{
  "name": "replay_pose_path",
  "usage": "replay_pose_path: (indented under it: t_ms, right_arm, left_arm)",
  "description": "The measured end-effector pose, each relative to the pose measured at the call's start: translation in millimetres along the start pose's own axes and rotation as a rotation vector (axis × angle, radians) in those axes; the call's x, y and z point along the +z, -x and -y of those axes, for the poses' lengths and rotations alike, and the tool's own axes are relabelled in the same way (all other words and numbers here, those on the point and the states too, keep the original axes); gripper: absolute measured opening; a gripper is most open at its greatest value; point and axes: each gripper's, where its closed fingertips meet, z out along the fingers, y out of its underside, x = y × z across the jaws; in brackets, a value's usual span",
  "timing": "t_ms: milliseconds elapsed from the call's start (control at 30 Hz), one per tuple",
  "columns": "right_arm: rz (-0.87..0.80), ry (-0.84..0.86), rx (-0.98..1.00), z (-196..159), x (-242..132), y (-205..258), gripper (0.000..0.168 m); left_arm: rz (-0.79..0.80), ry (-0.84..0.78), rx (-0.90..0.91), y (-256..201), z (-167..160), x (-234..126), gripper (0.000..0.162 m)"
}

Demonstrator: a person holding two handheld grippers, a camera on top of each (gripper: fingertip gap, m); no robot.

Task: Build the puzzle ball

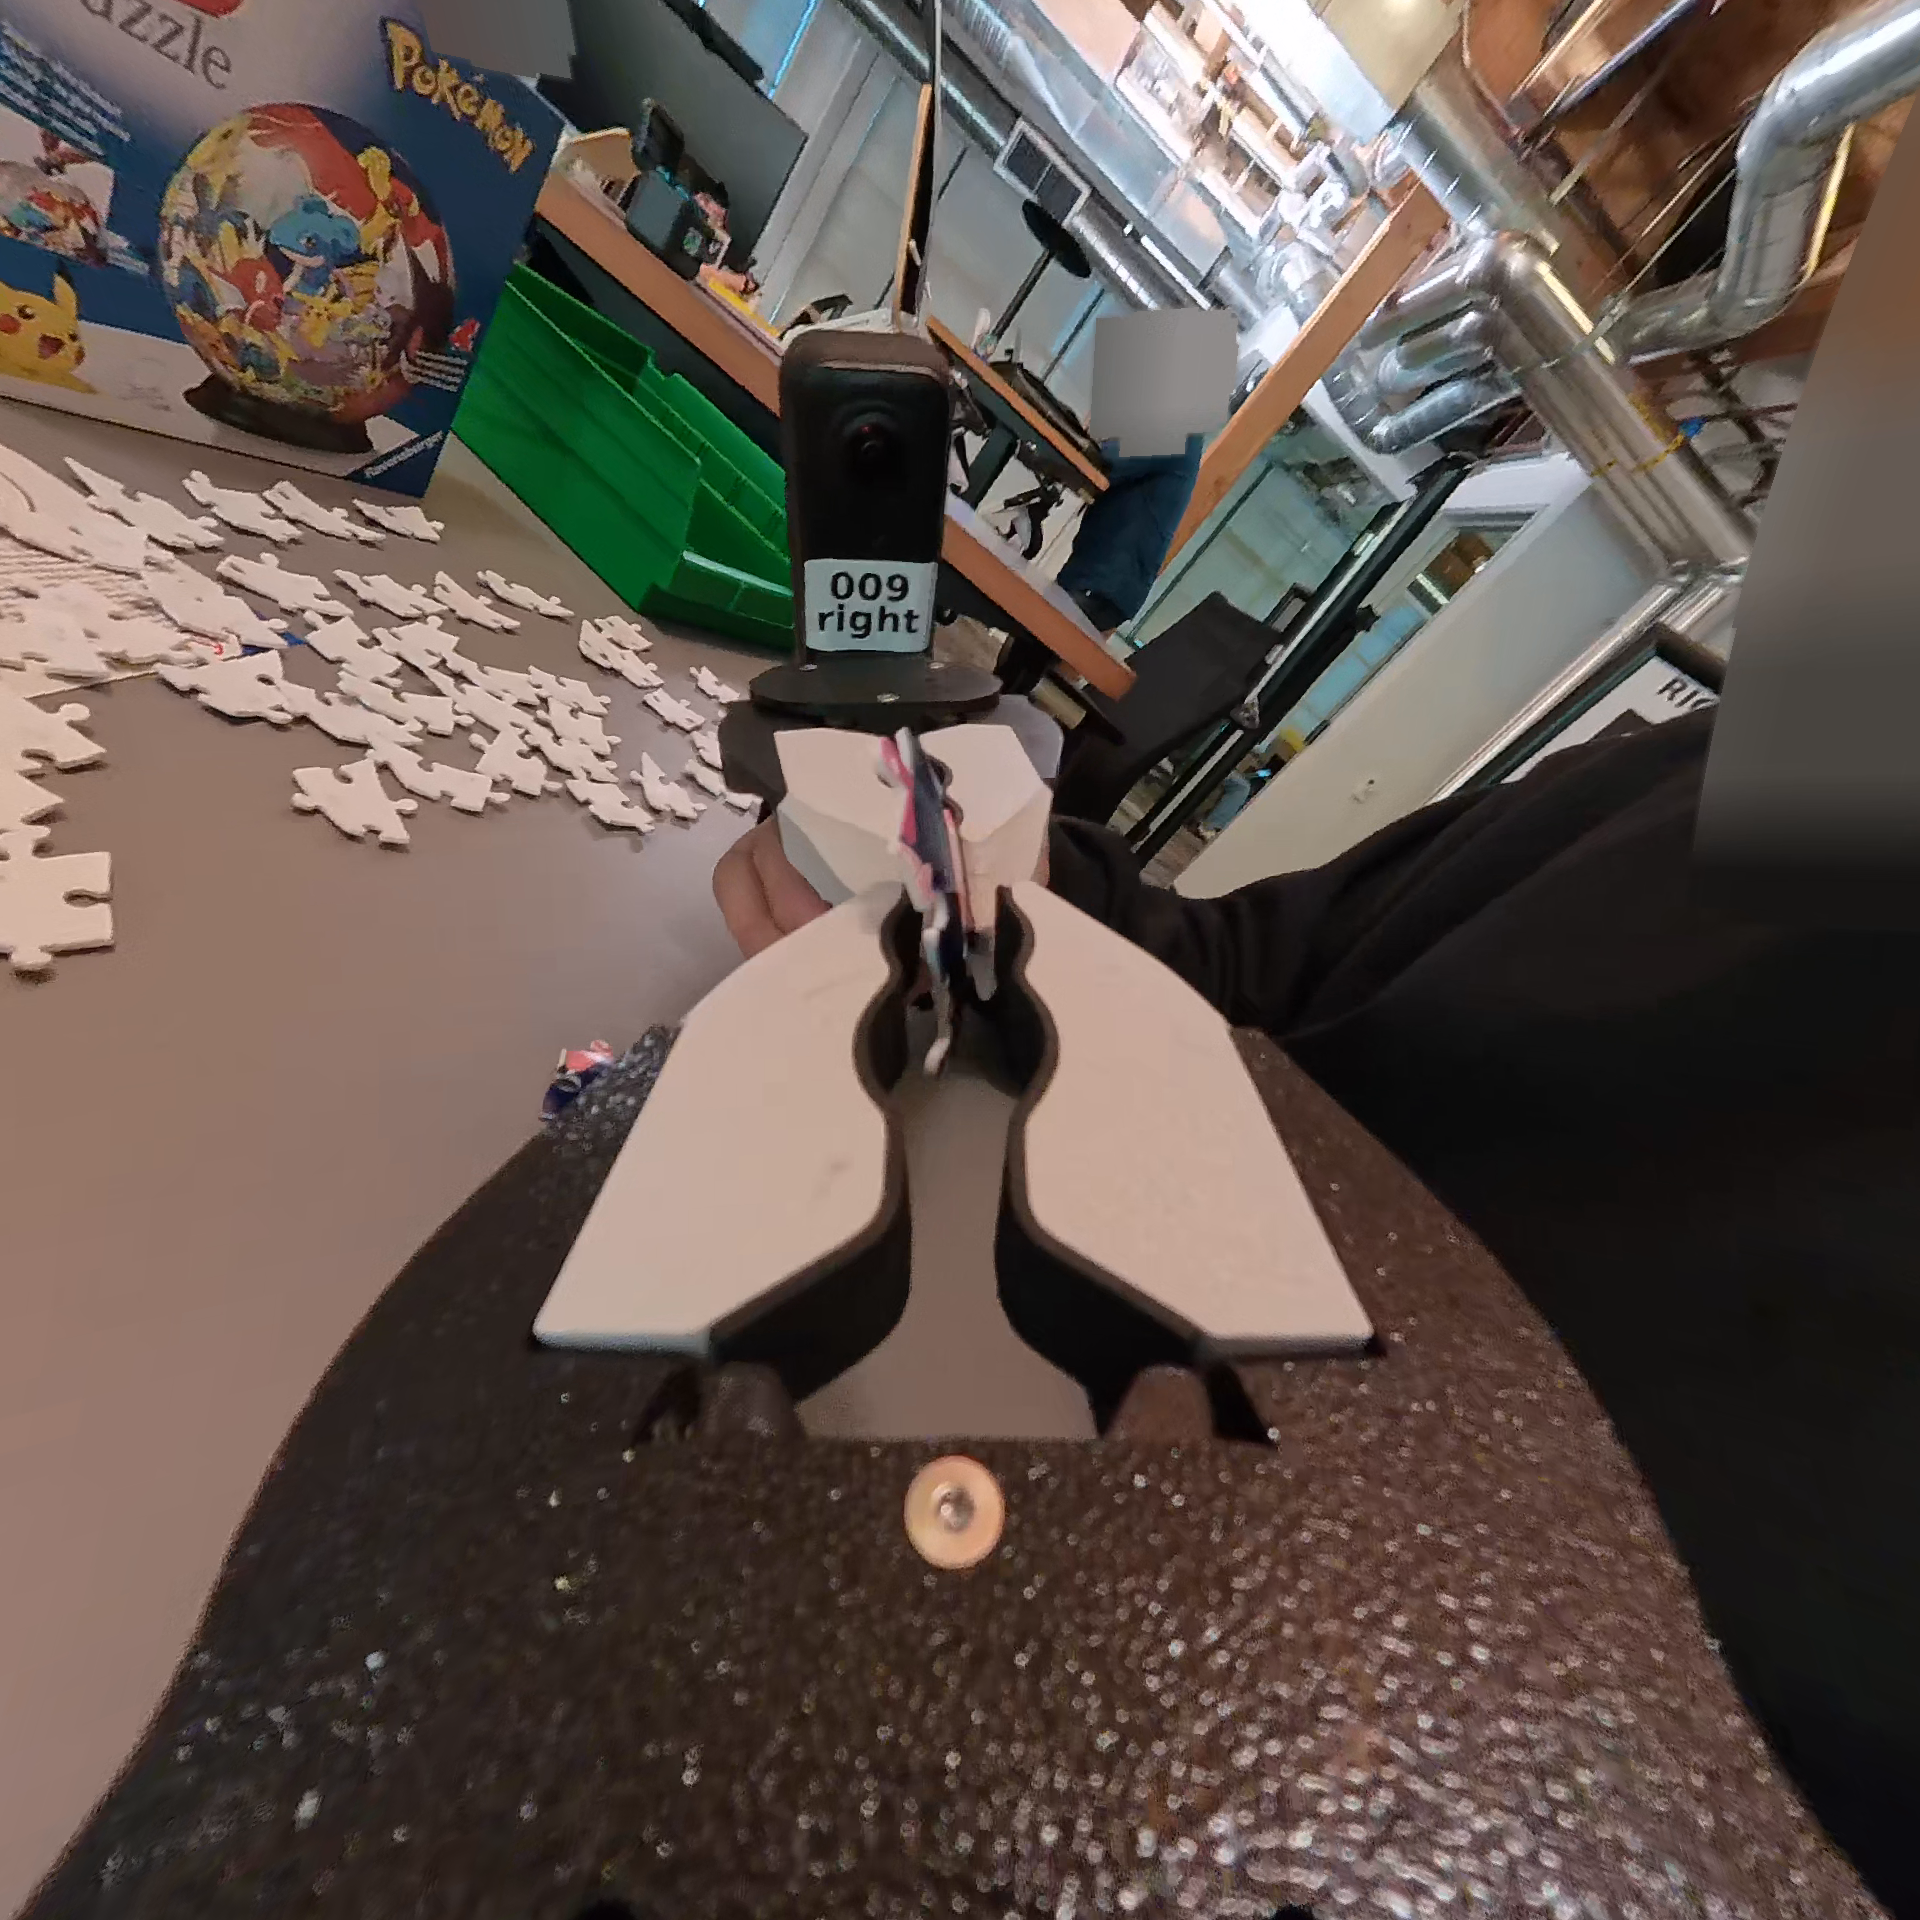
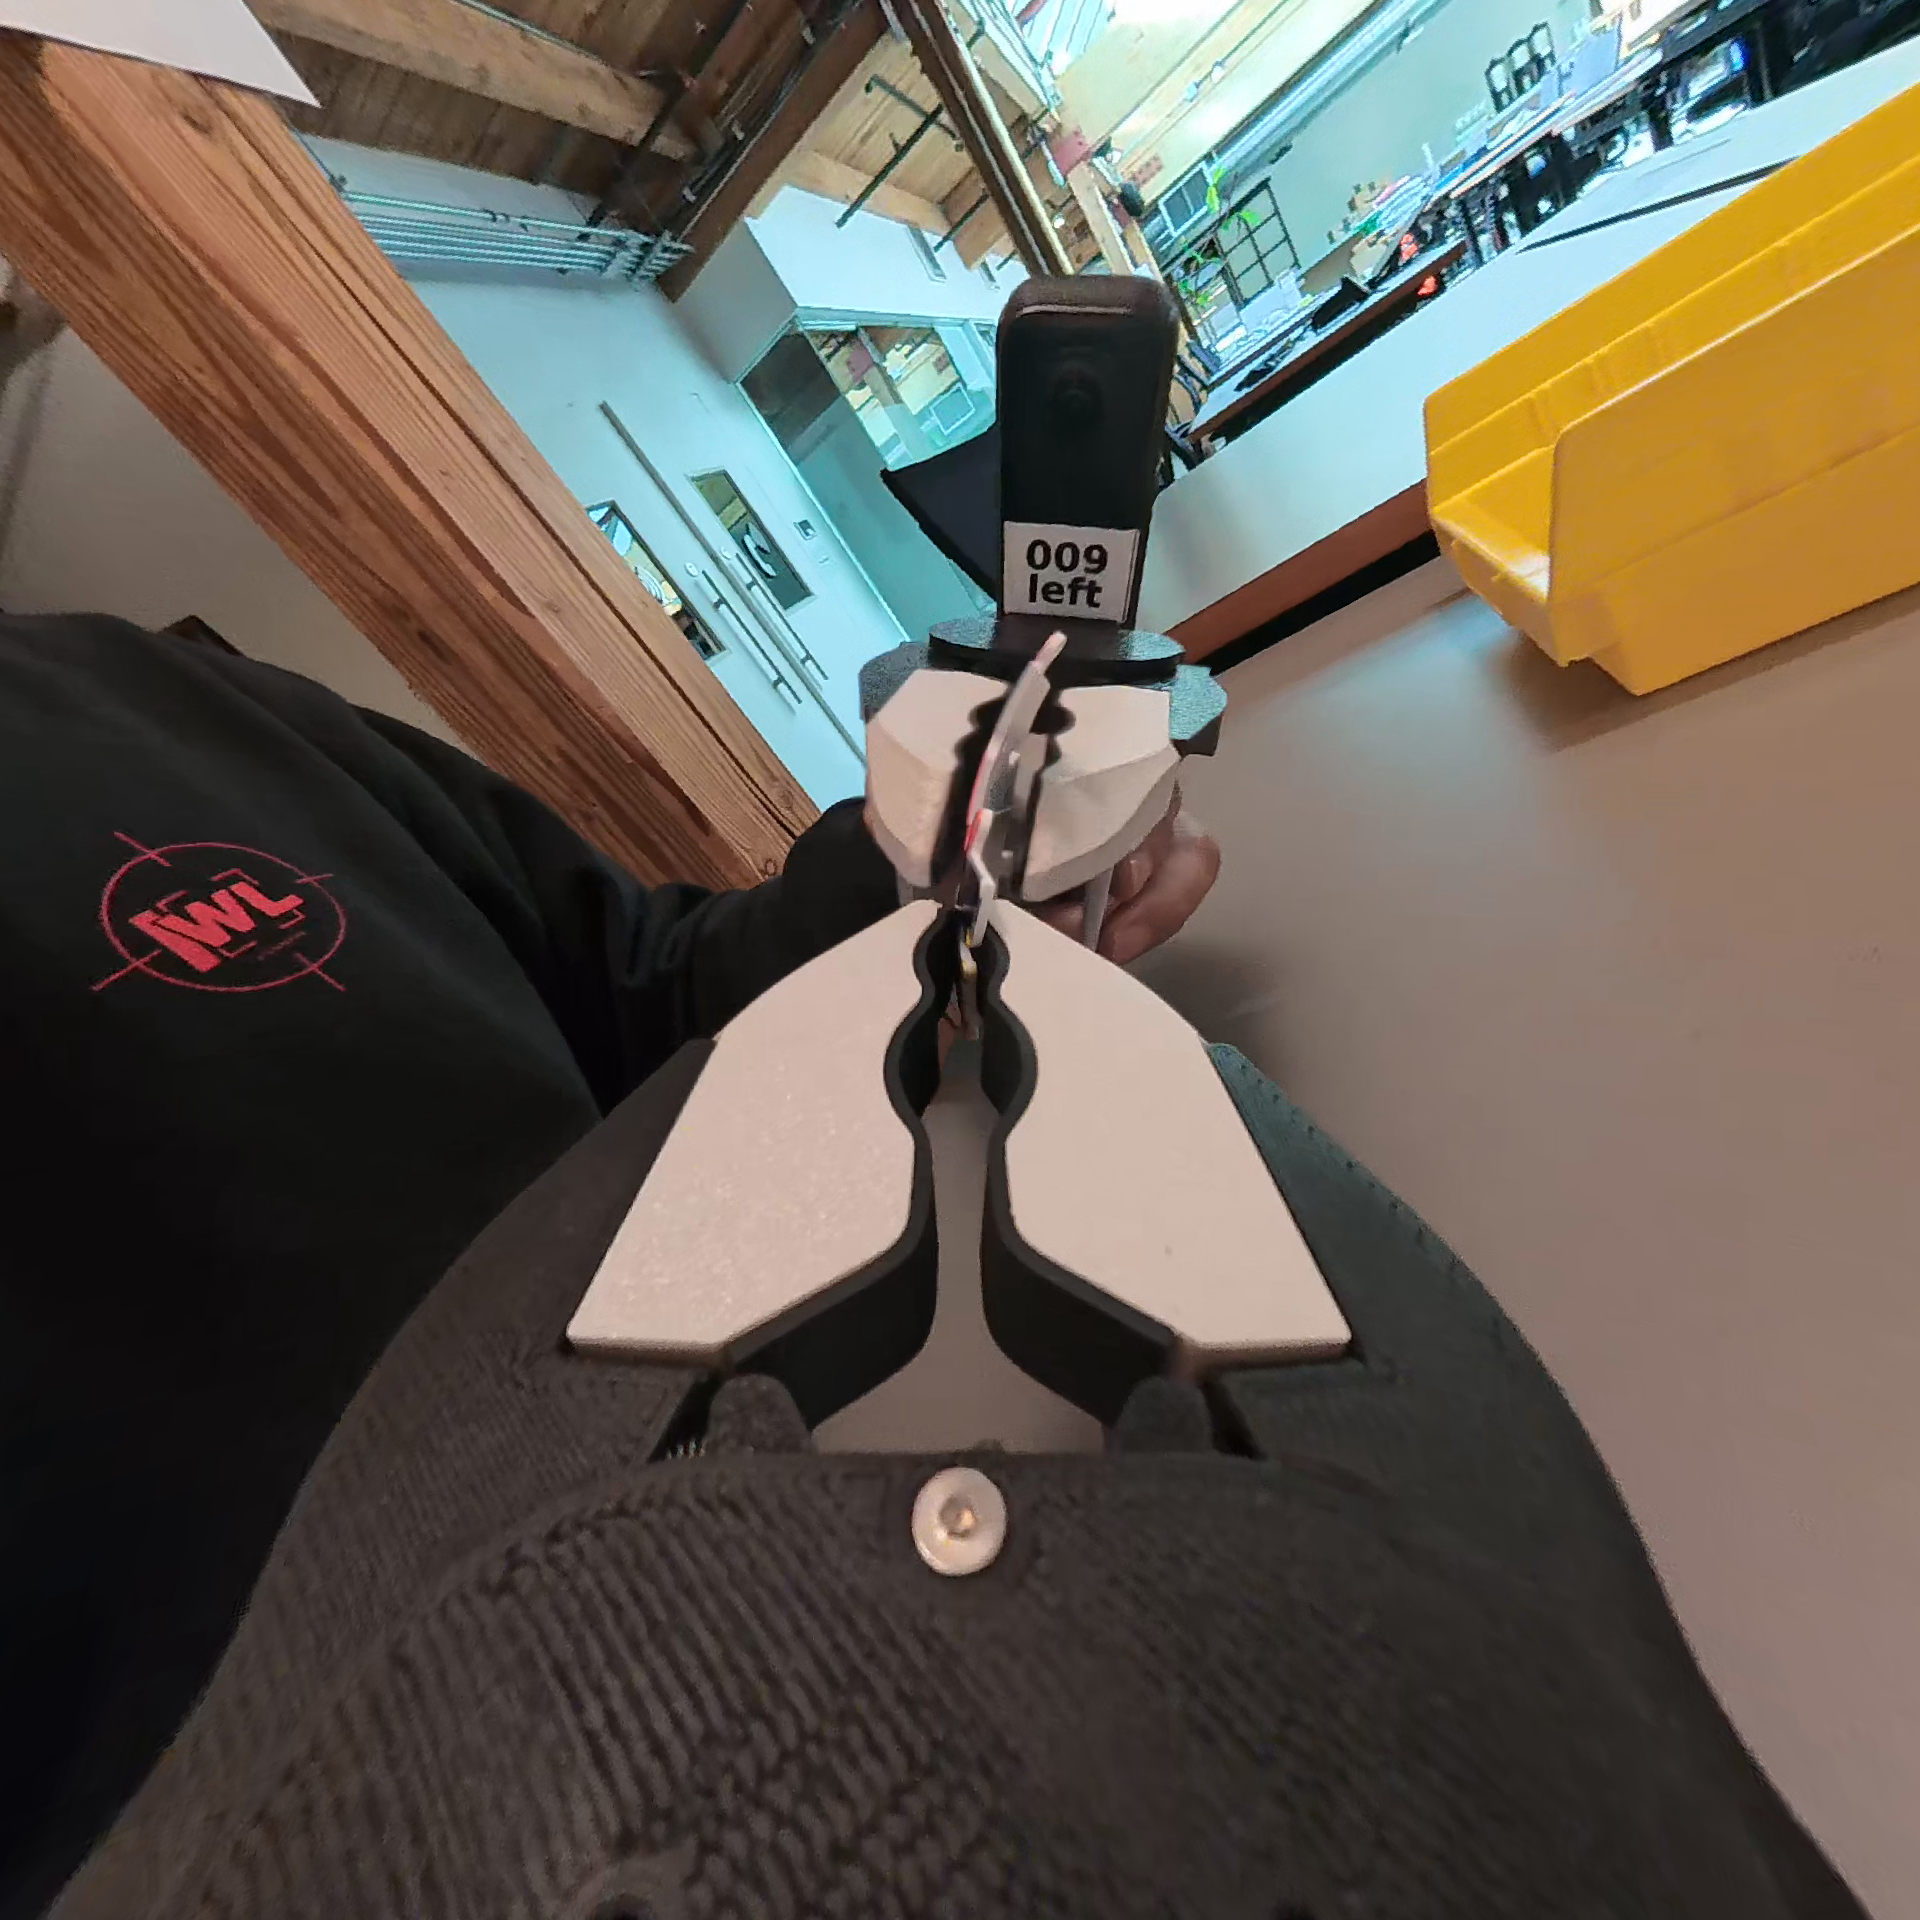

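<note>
My left gripper (image 1: pixel 948 914) is shut on a coloured puzzle piece (image 1: pixel 940 987) that stands edge-on between its white fingers. Facing it tip to tip, my right gripper (image 1: pixel 920 831) is shut on another pink and blue piece (image 1: pixel 914 800). The two pieces meet in the air above the grey table (image 1: pixel 312 1143); I cannot tell whether they are interlocked. In the right wrist view my right gripper (image 2: pixel 961 920) pinches its piece (image 2: pixel 971 971), and the left gripper (image 2: pixel 1003 800) holds a curved white-backed piece (image 2: pixel 1008 727).
Several loose pieces (image 1: pixel 416 707) lie white side up at the left, and one small coloured piece (image 1: pixel 577 1070) lies nearer. The puzzle box (image 1: pixel 260 229) and green bins (image 1: pixel 623 436) stand behind. A yellow bin (image 2: pixel 1683 468) is at the right. The person's black sleeve (image 1: pixel 1455 935) is close. Only a small space, under 4 cm, lies between the two pairs of fingers.
</note>
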Motion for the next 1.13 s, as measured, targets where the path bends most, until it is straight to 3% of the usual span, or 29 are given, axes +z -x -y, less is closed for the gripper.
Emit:
replay_pose_path:
  t_ms: [133, 367, 400, 500, 600, 667, 733, 867, 1033, 1133]
  right_arm:
    - [-0.036, 0.044, -0.037, -5.3, 1.7, -2.7, 0.003]
    - [-0.045, 0.044, -0.057, -5.6, 2.9, -1.8, 0.003]
    - [-0.050, 0.042, -0.064, -5.1, 2.6, -2.3, 0.006]
    - [-0.076, 0.069, -0.073, -5.9, -3.6, -5.0, 0.039]
    - [-0.161, 0.156, -0.155, -7.7, -24.9, -12.1, 0.048]
    - [-0.351, 0.216, -0.218, -6.9, -50.2, -37.1, 0.039]
    - [-0.498, 0.342, -0.174, -21.1, -75.5, -61.8, 0.045]
    - [-0.518, 0.607, -0.077, -57.4, -90.8, -70.7, 0.048]
    - [-0.455, 0.821, -0.270, -77.7, -83.8, -81.5, 0.051]
    - [-0.359, 0.867, -0.435, -81.2, -72.1, -83.9, 0.054]
  left_arm:
    - [0.021, 0.027, 0.020, 0.9, -2.7, 1.7, 0.003]
    - [-0.004, 0.036, 0.011, -1.5, -4.0, 0.6, 0.001]
    - [-0.003, 0.032, 0.012, -1.1, -3.4, 0.3, 0.001]
    - [-0.016, 0.008, 0.003, -1.5, 0.6, -2.8, 0.001]
    - [0.010, 0.017, 0.007, 4.2, -0.2, -9.4, 0.001]
    - [0.051, 0.055, 0.024, 11.2, -6.3, -14.2, 0.001]
    - [0.079, 0.093, 0.039, 17.4, -13.4, -17.9, 0.001]
    - [0.065, 0.132, 0.029, 22.0, -24.0, -20.0, 0.001]
    - [0.001, 0.201, -0.007, 21.8, -43.0, -17.5, 0.001]
    - [-0.046, 0.247, -0.025, 17.3, -54.4, -16.6, 0.001]
